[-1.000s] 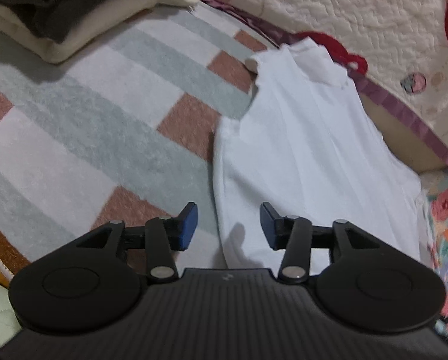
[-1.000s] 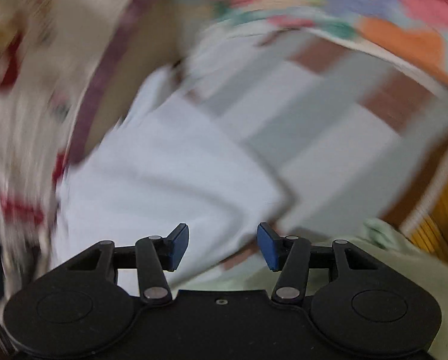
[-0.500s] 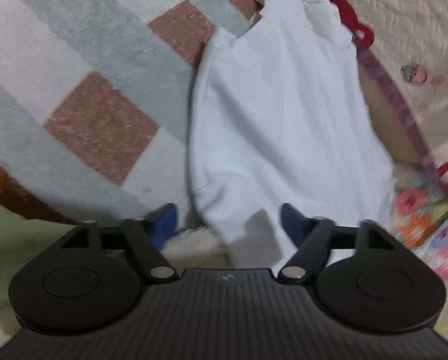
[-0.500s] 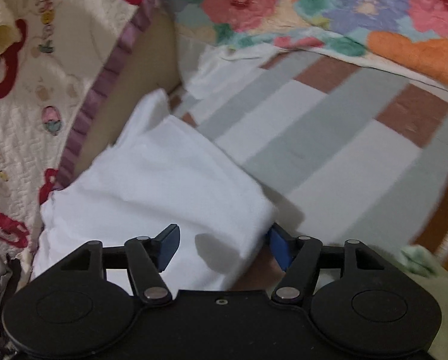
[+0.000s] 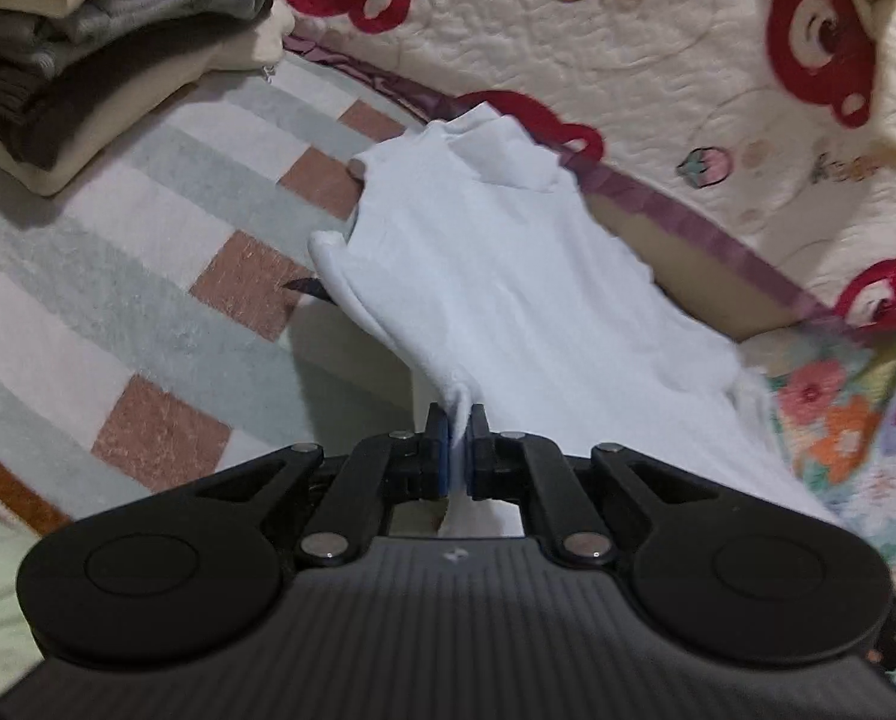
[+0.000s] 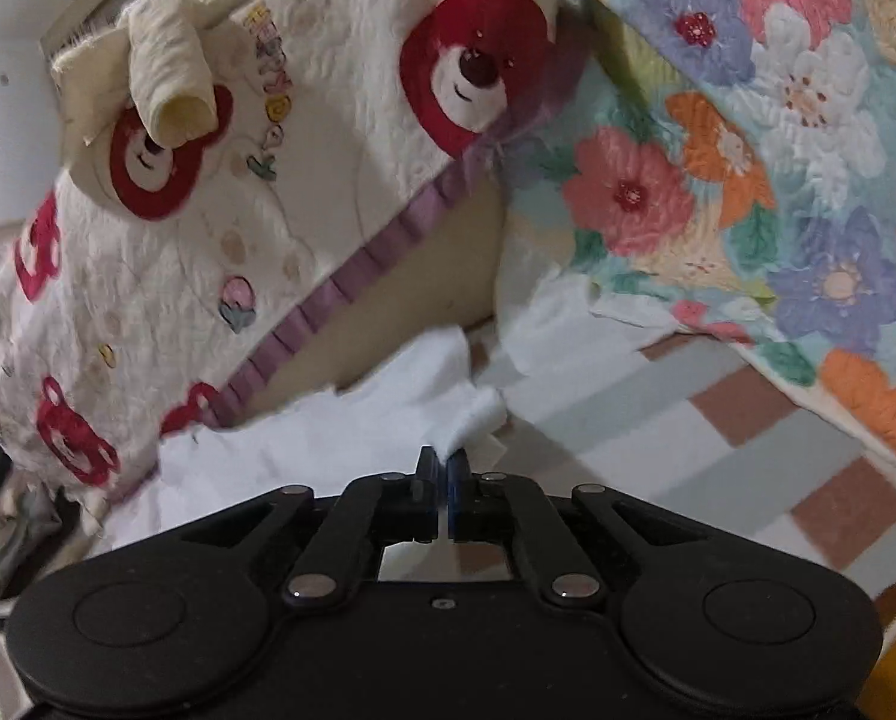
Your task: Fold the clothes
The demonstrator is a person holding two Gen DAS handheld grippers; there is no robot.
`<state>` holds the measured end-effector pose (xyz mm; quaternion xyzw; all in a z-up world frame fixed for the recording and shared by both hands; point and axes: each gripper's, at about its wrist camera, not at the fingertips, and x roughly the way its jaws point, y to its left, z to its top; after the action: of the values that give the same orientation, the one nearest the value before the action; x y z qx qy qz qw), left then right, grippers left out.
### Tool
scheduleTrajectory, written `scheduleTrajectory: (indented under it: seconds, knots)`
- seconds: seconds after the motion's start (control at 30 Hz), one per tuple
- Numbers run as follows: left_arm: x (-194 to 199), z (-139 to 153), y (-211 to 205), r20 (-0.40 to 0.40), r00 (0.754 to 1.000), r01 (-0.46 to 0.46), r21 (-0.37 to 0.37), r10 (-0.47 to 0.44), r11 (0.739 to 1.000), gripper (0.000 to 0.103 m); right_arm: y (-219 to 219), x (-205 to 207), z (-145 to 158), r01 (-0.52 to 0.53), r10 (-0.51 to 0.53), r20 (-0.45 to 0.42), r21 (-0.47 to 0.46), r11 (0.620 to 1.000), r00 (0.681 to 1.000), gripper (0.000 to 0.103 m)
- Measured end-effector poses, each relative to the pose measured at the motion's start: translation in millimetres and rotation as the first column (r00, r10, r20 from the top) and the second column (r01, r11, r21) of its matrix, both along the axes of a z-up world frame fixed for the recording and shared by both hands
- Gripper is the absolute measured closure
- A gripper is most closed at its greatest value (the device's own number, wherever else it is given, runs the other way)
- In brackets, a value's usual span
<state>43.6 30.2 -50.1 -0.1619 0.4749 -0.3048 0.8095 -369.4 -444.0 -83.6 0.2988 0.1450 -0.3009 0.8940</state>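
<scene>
Left wrist view: nearest, the left gripper [image 5: 460, 441] pinches one near corner of the white shirt [image 5: 508, 276]; the right gripper [image 6: 442, 483] pinches another, likely for a fold. Farther off, the shirt drapes over the checked rug [image 5: 148, 276], folded clothes [image 5: 88, 30] stacked far left.

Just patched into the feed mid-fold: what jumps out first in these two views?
The white garment dominates, stretched across the checked rug, with the left claw and right claw each shut on a bunched edge of it. Behind it hangs a cream quilt with red bears; folded clothes are stacked at the left view's upper left.
</scene>
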Motion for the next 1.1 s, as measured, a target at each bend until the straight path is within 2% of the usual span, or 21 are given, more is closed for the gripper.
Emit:
scheduleTrajectory:
  seconds: [0.07,0.2,0.3,0.37,0.43,0.47,0.5,0.53,0.57,0.6,0.63,0.67,0.77,0.83,0.9,0.97,1.0,1.03,1.07,1.1]
  knots:
    - [1.0,-7.5,1.2,-0.049,0.998,-0.027,-0.003,0.027,1.0,0.099,-7.2,0.6,-13.4,0.004,-0.002,-0.056,0.035,0.999,0.998,0.101]
    - [4.2,-34.4,5.5,-0.108,0.992,-0.061,0.012,0.062,0.998,0.099,-5.9,1.6,-41.5,0.021,-0.012,-0.08,0.12,0.992,0.997,0.1]
    - [7.7,-54.6,6.6,-0.178,0.982,-0.065,0.002,0.064,0.998,0.097,-4.0,9.6,-54.9,0.007,0.011,-0.129,0.132,0.991,0.992,0.099]
    - [9.7,-65.6,7.2,-0.218,0.973,-0.072,-0.009,0.069,0.997,0.097,-7.9,7.5,-61.4,0.024,-0.005,-0.117,0.162,0.986,0.993,0.093]
    - [9.1,-71.0,4.2,-0.232,0.971,-0.061,0.006,0.061,0.998,0.097,-13.7,3.5,-68.4,0.045,-0.025,-0.1,0.203,0.978,0.995,0.092]
    - [8.4,-72.9,2.1,-0.232,0.971,-0.053,0.018,0.056,0.998,0.094,-16.4,1.2,-72.0,0.054,-0.034,-0.096,0.223,0.973,0.995,0.092]
    - [7.9,-73.9,0.5,-0.229,0.972,-0.046,0.028,0.051,0.999,0.087,-18.1,-0.4,-75.4,0.063,-0.04,-0.1,0.236,0.97,0.994,0.09]
    - [7.4,-74.8,-0.9,-0.225,0.973,-0.04,0.036,0.047,0.999,0.083,-19.8,-2.1,-78.9,0.071,-0.046,-0.104,0.25,0.966,0.994,0.086]
    - [6.9,-75.7,-2.3,-0.221,0.974,-0.034,0.045,0.043,0.998,0.071,-21.0,-4.1,-82.8,0.08,-0.053,-0.107,0.271,0.959,0.993,0.083]
    - [7.5,-76.8,-3.7,-0.22,0.974,-0.035,0.051,0.046,0.998,0.063,-22.1,-6.2,-86.7,0.089,-0.059,-0.11,0.291,0.952,0.992,0.076]
    - [8.5,-78.8,-4.8,-0.227,0.973,-0.04,0.05,0.05,0.998,0.062,-23.2,-8.1,-89.9,0.096,-0.067,-0.103,0.31,0.946,0.992,0.068]
    - [9.5,-80.9,-5.8,-0.235,0.97,-0.044,0.048,0.054,0.998,0.062,-24.0,-10.2,-92.8,0.102,-0.074,-0.094,0.335,0.937,0.993,0.066]
    - [13.8,-91.3,-11.8,-0.282,0.958,-0.049,0.028,0.055,0.998,0.052,-24.6,-14.4,-98.8,0.104,-0.087,-0.06,0.389,0.915,0.994,0.058]
    - [17.0,-98.8,-16.8,-0.307,0.95,-0.048,0.012,0.05,0.999,0.045,-25.2,-13.1,-99.2,0.098,-0.094,-0.031,0.413,0.905,0.995,0.042]
    - [19.7,-105.6,-21.6,-0.326,0.945,-0.048,-0.006,0.044,0.999,0.043,-27.7,-7.4,-100.1,0.086,-0.093,-0.003,0.421,0.903,0.996,0.033]
    - [20.7,-109.1,-25.1,-0.327,0.944,-0.053,-0.014,0.045,0.999,0.047,-29.5,-1.3,-95.9,0.069,-0.085,0.021,0.406,0.911,0.996,0.033]
    - [20.3,-108.9,-27.7,-0.309,0.95,-0.043,-0.011,0.037,0.999,0.067,-29.8,1.1,-91.2,0.059,-0.078,0.032,0.39,0.919,0.996,0.033]
    - [19.1,-106.6,-31.2,-0.29,0.957,-0.024,0.005,0.024,1.0,0.09,-30.0,3.4,-86.4,0.05,-0.071,0.043,0.375,0.926,0.997,0.039]
    - [17.7,-103.9,-34.7,-0.271,0.962,-0.004,0.024,0.01,1.0,0.099,-30.3,5.8,-81.7,0.041,-0.064,0.054,0.359,0.933,0.996,0.057]
    - [14.9,-95.2,-36.9,-0.238,0.971,0.007,0.035,0.002,0.999,0.099,-30.6,8.2,-76.9,0.032,-0.057,0.065,0.343,0.939,0.996,0.091]
